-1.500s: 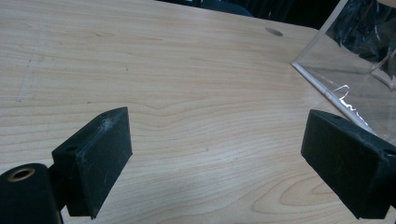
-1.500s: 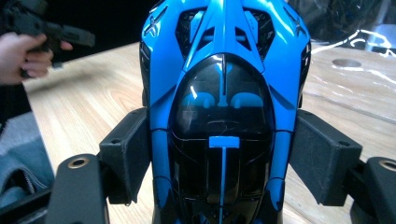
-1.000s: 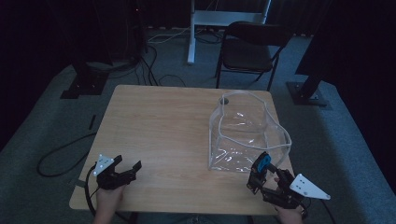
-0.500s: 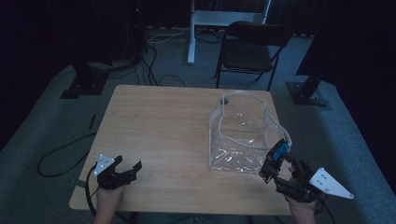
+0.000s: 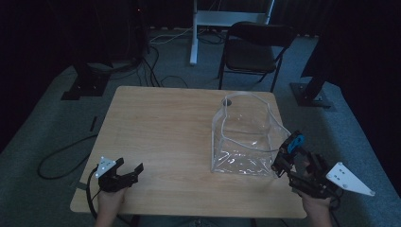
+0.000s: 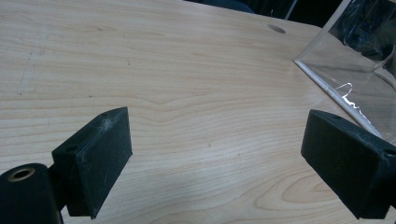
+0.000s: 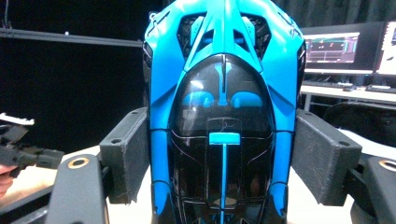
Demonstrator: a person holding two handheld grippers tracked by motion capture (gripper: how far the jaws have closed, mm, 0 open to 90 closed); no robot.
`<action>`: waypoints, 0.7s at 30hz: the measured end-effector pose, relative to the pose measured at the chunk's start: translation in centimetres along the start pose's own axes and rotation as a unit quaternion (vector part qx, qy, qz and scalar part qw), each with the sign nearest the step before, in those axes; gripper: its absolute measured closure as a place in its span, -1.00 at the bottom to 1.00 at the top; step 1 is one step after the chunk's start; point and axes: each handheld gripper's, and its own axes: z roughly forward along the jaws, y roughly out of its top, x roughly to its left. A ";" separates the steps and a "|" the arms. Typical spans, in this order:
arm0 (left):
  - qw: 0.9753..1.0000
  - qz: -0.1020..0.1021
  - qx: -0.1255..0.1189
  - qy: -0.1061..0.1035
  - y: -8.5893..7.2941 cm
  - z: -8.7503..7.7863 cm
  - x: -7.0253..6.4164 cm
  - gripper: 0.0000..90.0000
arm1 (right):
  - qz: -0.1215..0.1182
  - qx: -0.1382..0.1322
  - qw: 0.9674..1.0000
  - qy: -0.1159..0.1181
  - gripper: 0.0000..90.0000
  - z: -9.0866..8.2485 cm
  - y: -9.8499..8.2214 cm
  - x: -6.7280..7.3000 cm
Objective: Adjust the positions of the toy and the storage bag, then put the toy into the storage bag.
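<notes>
At the table's (image 5: 170, 118) near right corner, your right gripper (image 5: 283, 163) clamps a blue and black toy car (image 5: 295, 142), its pads pressed against both flanks. From above, the car sits raised off the wood, tilted up and away from you, just beside the near right corner of the clear bag (image 5: 246, 137); whether it touches the plastic cannot be told. Your right gripper view confirms the grip: the car (image 7: 223, 116) stands nose-up between the two black jaws, roof and windscreen facing the camera, monitors (image 7: 348, 49) in the dark background. Your left gripper (image 5: 128, 174) rests low at the near left corner, jaws spread wide with bare wood between them. Your left gripper view shows the bag (image 6: 359, 65) off to one side, apart from the pads, with a round hole (image 6: 276, 29) in the tabletop farther back. The bag stands upright on the right half of the table, mouth open at the top. A folding chair (image 5: 253, 52) stands beyond the far edge.
</notes>
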 end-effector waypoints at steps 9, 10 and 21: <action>1.000 0.000 0.004 0.000 0.0 0.1 0.1 -0.79 | 0.004 -0.003 1.000 -0.001 -0.42 0.2 0.6 -0.8; 1.000 0.001 0.005 -0.001 -0.1 0.2 0.1 -0.80 | 0.005 -0.002 1.000 -0.001 -0.42 0.3 0.7 -0.8; 1.000 0.001 0.004 -0.001 -0.1 0.2 0.0 -0.79 | -0.008 -0.010 1.000 -0.005 -0.41 1.4 2.3 -1.6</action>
